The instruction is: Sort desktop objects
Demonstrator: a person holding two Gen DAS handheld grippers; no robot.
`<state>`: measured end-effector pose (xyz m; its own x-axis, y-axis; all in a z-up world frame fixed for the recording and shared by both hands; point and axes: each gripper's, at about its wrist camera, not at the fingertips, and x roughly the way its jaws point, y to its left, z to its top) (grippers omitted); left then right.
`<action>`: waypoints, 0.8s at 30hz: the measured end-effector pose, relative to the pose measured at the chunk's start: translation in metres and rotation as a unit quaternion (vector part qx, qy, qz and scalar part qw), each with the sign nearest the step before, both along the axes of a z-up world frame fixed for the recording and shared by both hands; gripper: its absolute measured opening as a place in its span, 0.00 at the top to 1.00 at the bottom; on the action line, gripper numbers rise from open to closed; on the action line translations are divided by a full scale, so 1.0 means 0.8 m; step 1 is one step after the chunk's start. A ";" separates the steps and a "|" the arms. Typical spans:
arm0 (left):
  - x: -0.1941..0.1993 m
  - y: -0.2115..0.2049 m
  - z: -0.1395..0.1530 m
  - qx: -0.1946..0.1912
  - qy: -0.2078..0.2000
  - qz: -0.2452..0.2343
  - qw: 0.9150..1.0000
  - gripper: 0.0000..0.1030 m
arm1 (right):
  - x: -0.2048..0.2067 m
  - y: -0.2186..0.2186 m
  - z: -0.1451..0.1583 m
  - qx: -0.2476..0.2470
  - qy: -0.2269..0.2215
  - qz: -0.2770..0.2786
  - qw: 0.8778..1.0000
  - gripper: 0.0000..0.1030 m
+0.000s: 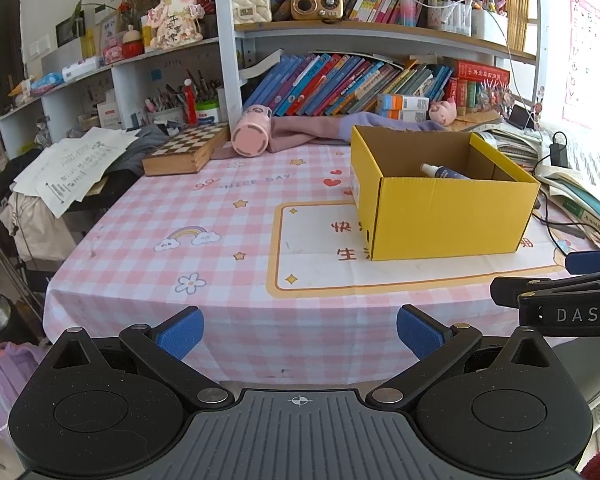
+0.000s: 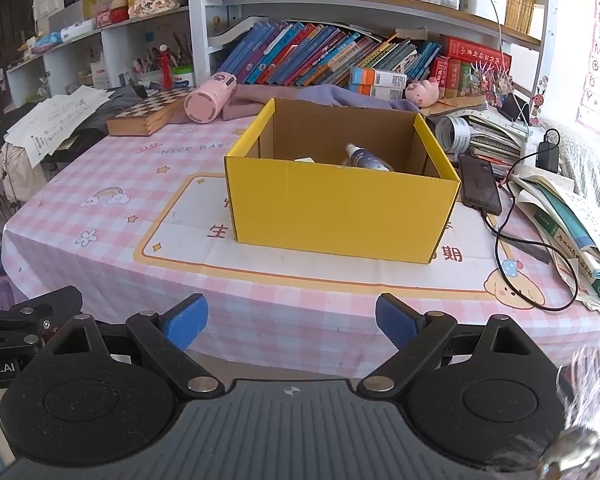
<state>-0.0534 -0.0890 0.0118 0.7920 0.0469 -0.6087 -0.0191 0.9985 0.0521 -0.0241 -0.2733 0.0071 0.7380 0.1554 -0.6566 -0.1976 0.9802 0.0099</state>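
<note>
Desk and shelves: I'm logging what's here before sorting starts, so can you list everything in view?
Box: one, yellow, middle of the table.
Spray bottle: one, dark with a white cap, lying inside the box.
Tablecloth: one, pink check, covers the table.
Flask: one, pink, lying on its side behind the box.
Chessboard: one, wooden, closed, left of the flask.
Phone: one, black, right of the box, cable attached.
Books: many, mostly blue and red, on the shelf.
Plush pig: one, pink, behind the box.
Left gripper: fingers open, empty.
Right gripper: fingers open, empty.
</note>
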 end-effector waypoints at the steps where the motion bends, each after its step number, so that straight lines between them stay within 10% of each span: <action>1: 0.000 0.000 0.000 0.000 0.000 0.000 1.000 0.00 | 0.000 0.000 0.000 0.000 0.000 0.000 1.000 0.11; 24: 0.001 -0.005 -0.004 -0.002 0.006 0.000 1.000 0.00 | 0.000 -0.002 -0.002 0.001 0.000 0.000 1.000 0.11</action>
